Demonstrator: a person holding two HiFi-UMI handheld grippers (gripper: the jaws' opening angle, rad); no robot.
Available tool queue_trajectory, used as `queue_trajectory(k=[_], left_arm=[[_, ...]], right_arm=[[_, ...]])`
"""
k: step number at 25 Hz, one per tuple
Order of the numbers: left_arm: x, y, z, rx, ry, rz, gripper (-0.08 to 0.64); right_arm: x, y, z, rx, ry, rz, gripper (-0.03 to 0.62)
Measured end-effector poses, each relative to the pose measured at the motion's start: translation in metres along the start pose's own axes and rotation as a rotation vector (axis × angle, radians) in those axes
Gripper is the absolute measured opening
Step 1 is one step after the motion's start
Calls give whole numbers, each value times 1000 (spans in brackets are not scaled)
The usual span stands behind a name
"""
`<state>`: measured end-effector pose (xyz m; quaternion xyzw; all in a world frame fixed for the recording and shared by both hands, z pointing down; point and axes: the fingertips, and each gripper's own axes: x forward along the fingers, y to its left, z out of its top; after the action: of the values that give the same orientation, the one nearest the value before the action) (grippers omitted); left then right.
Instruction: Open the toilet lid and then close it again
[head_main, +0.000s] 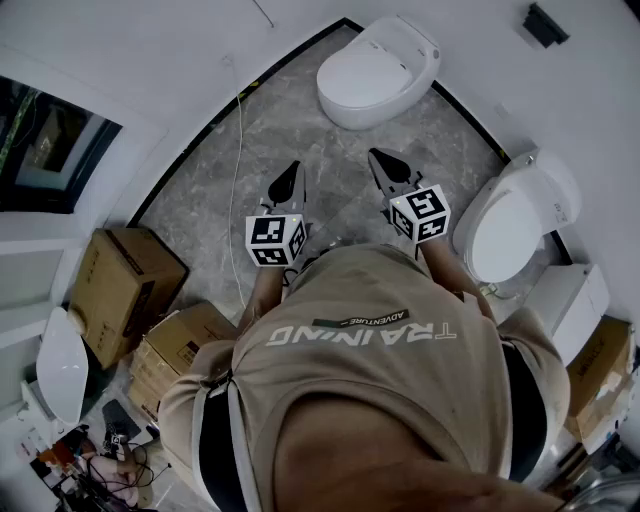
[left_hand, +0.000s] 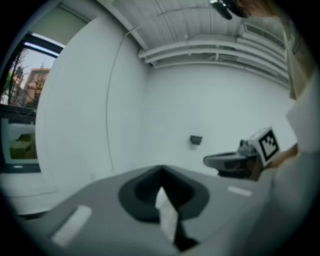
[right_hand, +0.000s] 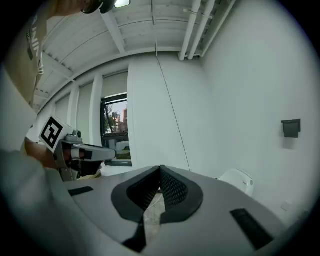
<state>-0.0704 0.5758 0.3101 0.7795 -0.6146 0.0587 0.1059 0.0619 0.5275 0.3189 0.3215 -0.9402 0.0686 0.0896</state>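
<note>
Approach is what is going on here, by my judgement, since nothing is being touched yet. Both the left gripper (head_main: 289, 180) and the right gripper (head_main: 388, 168) are hanging side by side in front of the person. Each is showing its jaws pressed together with nothing between them. They are pointing across the grey marbled floor (head_main: 200, 200) toward the white oval ceramic toilet (head_main: 418, 42). It is standing well apart from them by the curved white wall (head_main: 150, 60), its smooth white lid (head_main: 362, 75) lying closed.

Opening it is likely calling for a walk forward, then one gripper slipping under the lid's front edge. A second white toilet (head_main: 515, 215) is sitting near the right gripper, so I am not telling for certain which one is meant. Brown cardboard boxes (head_main: 125, 285) are piling up at the left and a thin white cable (head_main: 237, 170) is dangling down the wall. Neither is blocking the way.
</note>
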Motion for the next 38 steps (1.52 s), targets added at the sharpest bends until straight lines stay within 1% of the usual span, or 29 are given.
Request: queue_trajectory(k=[4,6,9,11,15,20,22,25,28,30,32,34,36,38], left_arm=[[20,3,12,-9,-32,-29,0],[30,5,13,-2,-27,-46,0],[36,15,11,-17,-6,-61,0],[37,25,13,-32,2,-61,0],[40,49,17,-35,3,-51,0],[47,76,5,-81,20,-30,0],[54,77,-1,-91,37,-27,0],[72,82,-2,-88,50,-14,0],[97,88,-6,-88,75,34,0],[114,88,-11,-115,108,47,0],[132,86,-15,-142,138,32,0],[151,86,-15,-139,164,34,0],[170,85,-8,-144,165,47,0],[189,82,4,-162,138,56,0]], right_arm=[[16,-3,-5,-31,46,43,14],[26,-4,-6,-45,55,46,14],[41,-2,-3,-23,50,45,14],[48,0,-1,-31,54,42,14],[66,3,-2,-41,79,49,14],[86,-3,-7,-13,89,0,14],[88,-12,-15,-1,113,-9,14],[99,-33,-23,0,142,13,14],[117,-61,-23,7,147,42,14],[128,-78,-17,20,135,62,14],[139,-95,-11,3,127,81,14],[151,-113,-13,-50,143,93,14],[160,-127,-19,-73,162,118,14],[168,-139,-21,-45,163,149,14]])
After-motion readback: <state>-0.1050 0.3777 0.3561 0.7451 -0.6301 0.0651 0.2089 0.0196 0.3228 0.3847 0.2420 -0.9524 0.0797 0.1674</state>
